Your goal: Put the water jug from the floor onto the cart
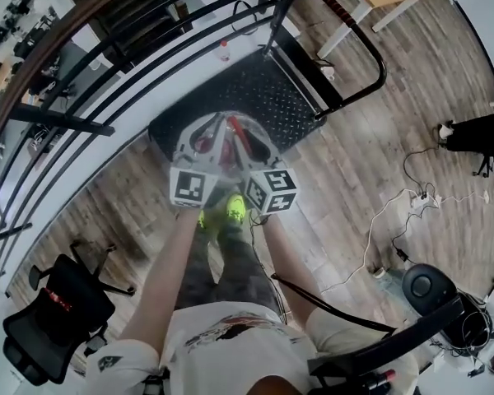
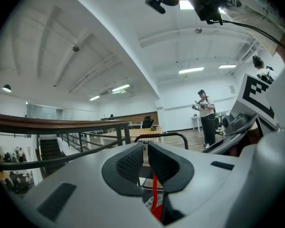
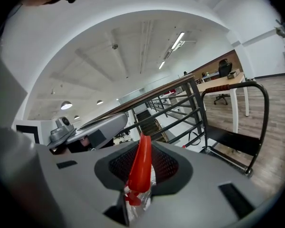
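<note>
1. The left gripper (image 2: 146,148) is pinching the jug's red handle (image 2: 155,198). Its pads are drawn almost together, with the red strip running down between them.
2. The right gripper (image 3: 142,147) is clamping the same handle (image 3: 141,167) from the other side, its pads pressing on the red plastic.
3. The water jug (image 1: 216,142) is hanging between the two grippers, off the floor and over the near edge of the cart (image 1: 272,97). No view is showing whether its base is touching the deck.
4. I judge that the carrying step is ending and the setting-down step is beginning.
5. The next move is calling for both grippers to travel together, bringing the jug further in over the cart's deck, short of the push bar (image 1: 377,52) at the cart's far end. They should be lowering it upright until the deck is bearing its weight, and only then spreading the jaws.
</note>
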Motion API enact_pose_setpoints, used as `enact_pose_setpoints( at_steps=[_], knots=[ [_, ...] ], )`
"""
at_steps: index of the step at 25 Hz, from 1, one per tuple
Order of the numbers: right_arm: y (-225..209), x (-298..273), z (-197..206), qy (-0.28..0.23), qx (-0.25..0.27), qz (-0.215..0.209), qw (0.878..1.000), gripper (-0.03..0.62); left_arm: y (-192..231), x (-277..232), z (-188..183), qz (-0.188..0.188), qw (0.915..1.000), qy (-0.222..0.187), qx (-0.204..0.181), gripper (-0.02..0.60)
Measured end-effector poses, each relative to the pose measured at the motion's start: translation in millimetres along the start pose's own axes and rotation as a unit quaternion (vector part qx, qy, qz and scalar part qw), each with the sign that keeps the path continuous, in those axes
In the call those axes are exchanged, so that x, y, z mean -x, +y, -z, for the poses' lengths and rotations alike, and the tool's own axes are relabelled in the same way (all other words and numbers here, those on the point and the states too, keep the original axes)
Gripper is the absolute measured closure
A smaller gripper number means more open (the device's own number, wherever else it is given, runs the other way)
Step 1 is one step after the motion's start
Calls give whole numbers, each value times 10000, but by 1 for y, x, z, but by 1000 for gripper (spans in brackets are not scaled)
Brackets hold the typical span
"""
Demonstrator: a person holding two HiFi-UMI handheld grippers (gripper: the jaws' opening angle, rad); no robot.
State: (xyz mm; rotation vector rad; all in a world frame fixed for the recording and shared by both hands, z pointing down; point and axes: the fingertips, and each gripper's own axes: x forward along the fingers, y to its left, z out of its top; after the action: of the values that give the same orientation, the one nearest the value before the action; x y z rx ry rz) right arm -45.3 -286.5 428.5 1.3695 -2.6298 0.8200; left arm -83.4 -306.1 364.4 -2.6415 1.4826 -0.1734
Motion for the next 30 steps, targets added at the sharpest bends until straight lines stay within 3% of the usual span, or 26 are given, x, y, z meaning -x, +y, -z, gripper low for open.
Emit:
enact_pose_setpoints(
  at_steps=[11, 19, 23, 30],
  knots=[
    [5, -73, 68, 371, -248, -219, 9988, 510, 57, 6, 84, -281, 9992, 128, 270, 568],
    [10, -123, 116, 510, -365, -242, 9977, 508, 83, 7, 150, -198, 9986, 230, 436, 568],
    [10, -141, 128, 487, -441, -229, 9976, 507, 94, 9, 175, -105, 9979, 468, 431, 568],
    [-5, -163, 148, 425, -570, -224, 9972, 507, 115, 4, 190, -163, 9977, 90, 655, 568]
  ],
)
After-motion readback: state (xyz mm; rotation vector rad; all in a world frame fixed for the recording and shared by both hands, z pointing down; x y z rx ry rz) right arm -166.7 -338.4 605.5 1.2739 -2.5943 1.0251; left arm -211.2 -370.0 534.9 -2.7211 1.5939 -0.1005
